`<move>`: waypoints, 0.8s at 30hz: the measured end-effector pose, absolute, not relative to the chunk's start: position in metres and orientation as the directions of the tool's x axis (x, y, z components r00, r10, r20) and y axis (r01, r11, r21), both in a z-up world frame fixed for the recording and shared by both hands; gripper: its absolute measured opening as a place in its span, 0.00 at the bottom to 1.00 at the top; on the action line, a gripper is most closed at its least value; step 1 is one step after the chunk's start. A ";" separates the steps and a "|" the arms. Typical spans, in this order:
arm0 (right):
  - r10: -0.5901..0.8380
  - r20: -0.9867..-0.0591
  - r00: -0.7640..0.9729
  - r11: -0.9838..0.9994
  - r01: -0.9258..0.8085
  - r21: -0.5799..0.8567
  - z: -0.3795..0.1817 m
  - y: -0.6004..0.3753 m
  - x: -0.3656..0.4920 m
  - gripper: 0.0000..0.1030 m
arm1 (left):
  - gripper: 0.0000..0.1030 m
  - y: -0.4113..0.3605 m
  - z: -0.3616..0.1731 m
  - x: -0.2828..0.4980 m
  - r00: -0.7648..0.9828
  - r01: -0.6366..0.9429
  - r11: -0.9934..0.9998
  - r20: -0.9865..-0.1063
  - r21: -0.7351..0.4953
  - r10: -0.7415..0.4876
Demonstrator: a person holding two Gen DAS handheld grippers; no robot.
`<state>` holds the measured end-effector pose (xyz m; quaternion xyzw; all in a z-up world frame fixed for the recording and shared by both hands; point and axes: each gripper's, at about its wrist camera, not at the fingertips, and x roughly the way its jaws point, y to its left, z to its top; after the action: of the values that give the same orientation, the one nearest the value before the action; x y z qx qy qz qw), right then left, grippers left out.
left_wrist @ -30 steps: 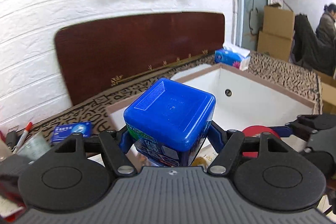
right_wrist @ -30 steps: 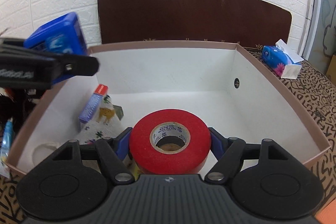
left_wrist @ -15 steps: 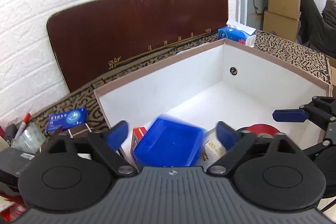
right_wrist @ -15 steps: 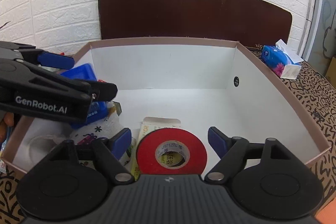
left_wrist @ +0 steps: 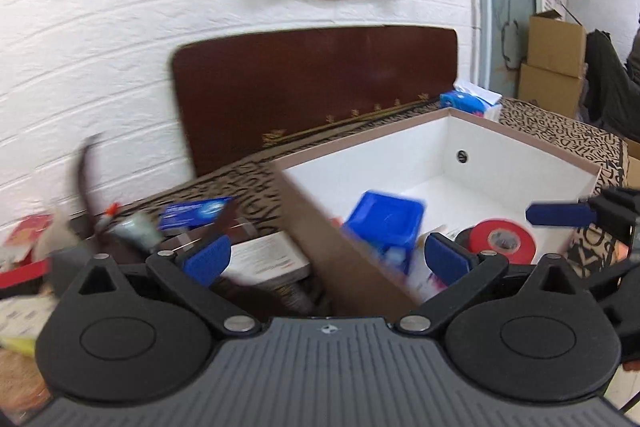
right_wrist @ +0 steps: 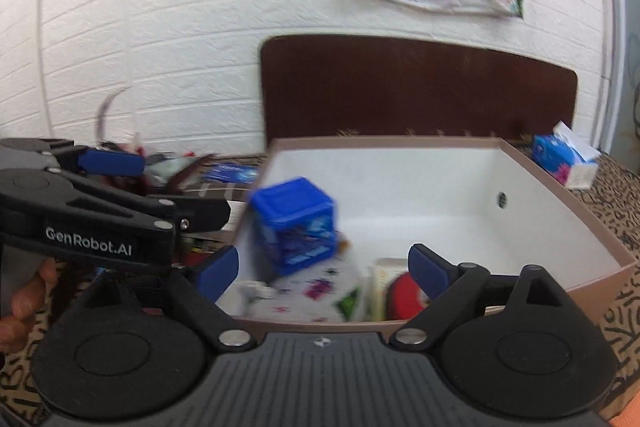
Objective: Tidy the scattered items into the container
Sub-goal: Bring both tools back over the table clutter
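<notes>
Two things already lie inside the box [right_wrist: 592, 227]: the blue tub [right_wrist: 294, 223], tipped on the pile at the left end, and the red tape roll [left_wrist: 502, 241], flat on the floor near the front wall. My left gripper [left_wrist: 326, 261] stands wide open with nothing between its pads; it sits over the box's left wall, one pad outside the box and one inside. My right gripper [right_wrist: 320, 271] has just been opening, and its jaws are apart at the front rim with no thing pressed between them; the tape lies low beyond the right pad.

What is left to collect sits outside the left wall on the patterned surface [left_wrist: 560, 125]: a flat blue packet [left_wrist: 196, 213], a white booklet [left_wrist: 268, 261] and some blurred clutter I cannot make out.

I judge the packet to be light, thin card, stiff enough to hold its shape but easy to crush, and lying too flat for a pinch from above; I would take it across its short edges, or slide a pad under one long edge first. The booklet looks floppy and smooth; I would grip it at the spine, or it may fan open and slip. The tub and tape are rigid and need no more handling.
</notes>
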<state>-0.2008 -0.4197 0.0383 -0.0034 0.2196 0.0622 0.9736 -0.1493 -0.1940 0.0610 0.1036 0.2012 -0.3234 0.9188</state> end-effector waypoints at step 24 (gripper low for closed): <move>0.433 -0.560 0.706 0.882 -0.459 0.103 -0.033 -0.239 -0.205 0.92 | 1.00 -0.002 -0.021 -0.156 0.787 0.248 0.969 -0.582 -0.007 -0.205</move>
<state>-0.2049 -0.2392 -0.0333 -0.0221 0.2973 0.2417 0.9234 -0.1565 -0.0017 -0.0211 0.0351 0.3033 -0.1200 0.9446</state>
